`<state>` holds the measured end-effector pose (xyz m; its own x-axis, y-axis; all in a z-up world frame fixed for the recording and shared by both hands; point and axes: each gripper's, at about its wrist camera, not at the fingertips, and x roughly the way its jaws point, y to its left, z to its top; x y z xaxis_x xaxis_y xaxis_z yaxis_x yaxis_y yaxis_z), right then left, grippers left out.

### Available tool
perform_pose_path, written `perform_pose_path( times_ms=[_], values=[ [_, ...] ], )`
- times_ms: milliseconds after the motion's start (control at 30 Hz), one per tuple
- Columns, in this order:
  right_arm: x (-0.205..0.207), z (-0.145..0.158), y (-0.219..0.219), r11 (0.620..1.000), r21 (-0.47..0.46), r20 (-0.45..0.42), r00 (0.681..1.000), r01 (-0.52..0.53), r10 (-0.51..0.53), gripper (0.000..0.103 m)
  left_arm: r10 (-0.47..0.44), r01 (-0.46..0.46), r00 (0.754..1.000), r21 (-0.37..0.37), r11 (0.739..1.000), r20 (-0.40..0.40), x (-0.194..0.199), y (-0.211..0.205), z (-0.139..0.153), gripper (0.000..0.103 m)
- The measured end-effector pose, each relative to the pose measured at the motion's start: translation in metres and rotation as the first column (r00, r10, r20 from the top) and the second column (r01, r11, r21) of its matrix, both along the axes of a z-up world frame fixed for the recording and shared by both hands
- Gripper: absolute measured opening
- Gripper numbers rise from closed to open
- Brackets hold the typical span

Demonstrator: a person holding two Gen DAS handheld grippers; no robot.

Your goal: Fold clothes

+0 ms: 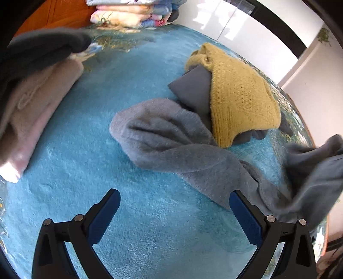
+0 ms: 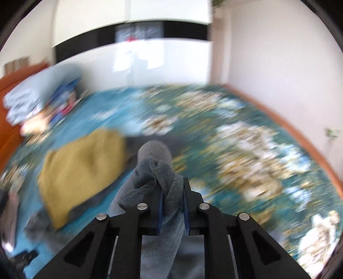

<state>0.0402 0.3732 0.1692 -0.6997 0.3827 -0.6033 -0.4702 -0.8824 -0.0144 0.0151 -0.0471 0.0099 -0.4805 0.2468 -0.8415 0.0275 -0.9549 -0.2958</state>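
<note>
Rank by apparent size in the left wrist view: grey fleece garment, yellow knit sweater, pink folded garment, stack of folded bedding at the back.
1. grey fleece garment
2. yellow knit sweater and pink folded garment: look alike; the pink is cropped and nearer, so unranked
3. stack of folded bedding, far and cropped

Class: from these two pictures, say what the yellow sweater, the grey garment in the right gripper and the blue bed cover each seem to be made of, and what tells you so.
Yellow sweater: chunky knit, probably wool or acrylic; visible stitch rows, fuzzy surface.
Grey garment: soft brushed fleece or fuzzy knit; matte nap, limp folds where the right gripper pinches it.
Blue bed cover: plush, likely synthetic; short shiny pile.
</note>
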Motion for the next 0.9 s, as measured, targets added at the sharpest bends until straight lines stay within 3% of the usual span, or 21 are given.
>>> perform_pose_path(
  times_ms=[100, 167, 367, 400, 467, 500, 567, 700, 767, 833, 900],
  values=[
    [0.008, 0.021, 0.057, 0.991, 0.014, -0.064, 0.989, 0.135, -0.133, 0.015, -0.012, 0.012, 1.0, -0.023, 1.0, -0.011, -0.003, 0.007, 0.002, 0.103],
    [0.01, 0.019, 0.092, 0.977, -0.015, -0.083, 0.974, 0.211, -0.211, 0.016, -0.019, 0.018, 1.0, -0.042, 0.999, -0.021, -0.006, 0.01, 0.002, 0.103],
    [0.001, -0.064, 0.149, 0.956, -0.166, 0.028, 0.971, 0.24, -0.239, 0.02, -0.053, 0.051, 0.998, -0.106, 0.993, -0.015, -0.013, 0.024, -0.006, 0.103],
    [0.003, -0.076, 0.152, 0.95, -0.203, 0.026, 0.971, 0.237, -0.236, 0.024, -0.064, 0.063, 0.998, -0.114, 0.992, -0.009, -0.013, 0.028, -0.008, 0.103],
    [0.011, -0.082, 0.153, 0.946, -0.242, -0.008, 0.974, 0.217, -0.226, 0.052, -0.089, 0.089, 0.996, -0.125, 0.988, -0.001, -0.009, 0.033, -0.01, 0.103],
    [0.016, -0.083, 0.153, 0.945, -0.254, -0.033, 0.975, 0.205, -0.22, 0.056, -0.098, 0.097, 0.995, -0.126, 0.987, -0.002, -0.008, 0.036, -0.009, 0.103],
    [0.032, -0.07, 0.147, 0.958, -0.241, -0.087, 0.979, 0.158, -0.183, 0.057, -0.109, 0.107, 0.994, -0.122, 0.987, -0.008, -0.006, 0.038, -0.006, 0.103],
    [0.073, -0.056, 0.117, 0.979, -0.202, -0.071, 0.997, -0.013, -0.002, 0.06, -0.117, 0.114, 0.993, -0.107, 0.988, -0.024, 0.002, 0.037, 0.002, 0.103],
    [0.098, -0.065, 0.093, 0.975, -0.188, -0.004, 0.993, -0.119, 0.12, 0.062, -0.115, 0.112, 0.993, -0.102, 0.988, -0.028, 0.008, 0.034, 0.004, 0.103],
    [0.128, -0.087, 0.061, 0.961, -0.158, 0.092, 0.965, -0.228, 0.244, 0.063, -0.109, 0.106, 0.994, -0.097, 0.99, -0.027, 0.013, 0.03, 0.006, 0.103],
    [0.161, -0.117, 0.032, 0.949, -0.098, 0.198, 0.928, -0.301, 0.315, 0.075, -0.103, 0.1, 0.994, -0.092, 0.991, -0.031, 0.016, 0.026, 0.009, 0.103]
  ],
)
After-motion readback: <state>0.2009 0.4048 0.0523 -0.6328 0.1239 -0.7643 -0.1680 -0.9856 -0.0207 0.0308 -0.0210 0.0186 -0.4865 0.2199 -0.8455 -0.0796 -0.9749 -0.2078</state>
